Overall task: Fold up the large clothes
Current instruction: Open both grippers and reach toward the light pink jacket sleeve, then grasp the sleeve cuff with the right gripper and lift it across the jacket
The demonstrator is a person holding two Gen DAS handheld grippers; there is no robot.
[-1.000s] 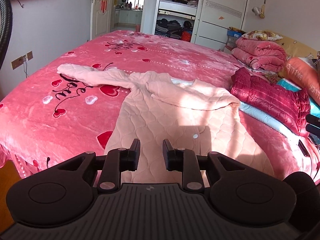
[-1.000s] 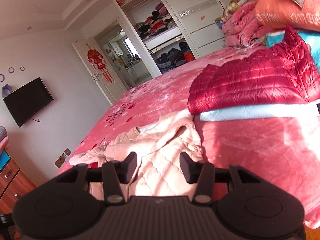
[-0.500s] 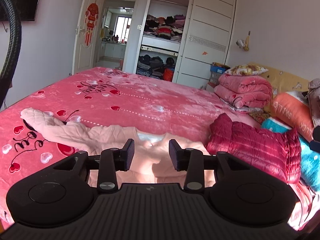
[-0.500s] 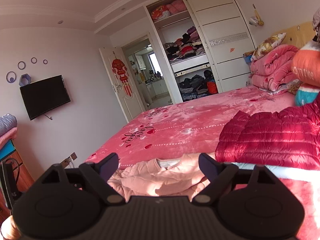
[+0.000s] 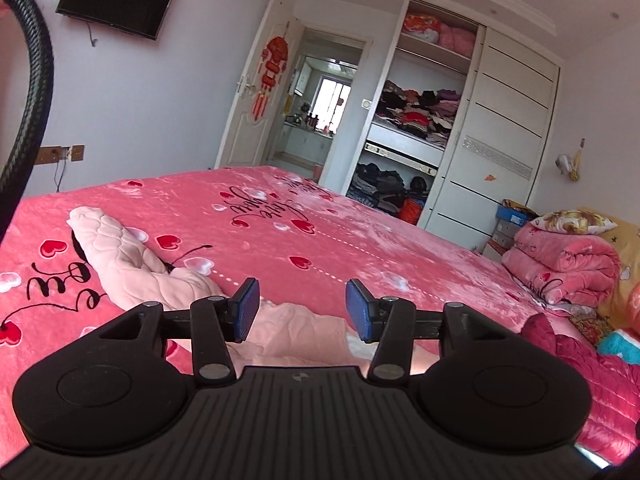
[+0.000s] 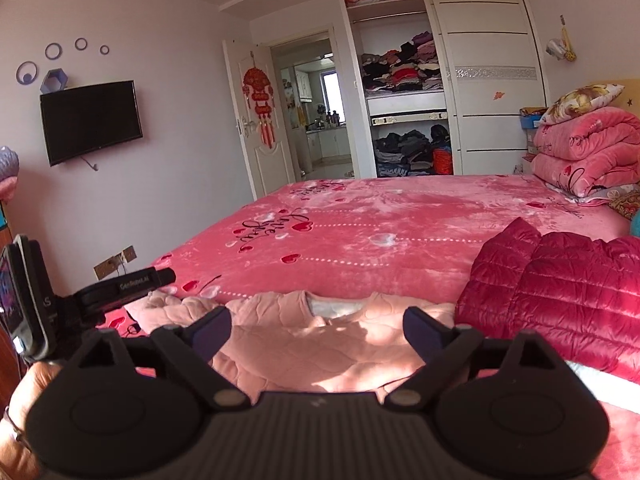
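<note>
A pale pink quilted garment (image 5: 160, 280) lies flat on the pink heart-print bed (image 5: 320, 220), one sleeve stretched out to the left. In the right wrist view the garment (image 6: 304, 340) shows its collar, with one sleeve folded across the body. My left gripper (image 5: 302, 308) is open and empty, held above the garment's near part. My right gripper (image 6: 316, 330) is wide open and empty, above the garment's chest. The garment's lower half is hidden behind both grippers.
A dark red puffer jacket (image 6: 560, 292) lies on the bed right of the garment, over a light blue item. Folded pink quilts (image 6: 584, 152) and pillows are stacked at the headboard. An open wardrobe (image 5: 416, 136) and a doorway stand beyond the bed.
Both grippers have tilted up from looking down at the garment to looking across the bed. Both have opened wider. The garment has not moved.
</note>
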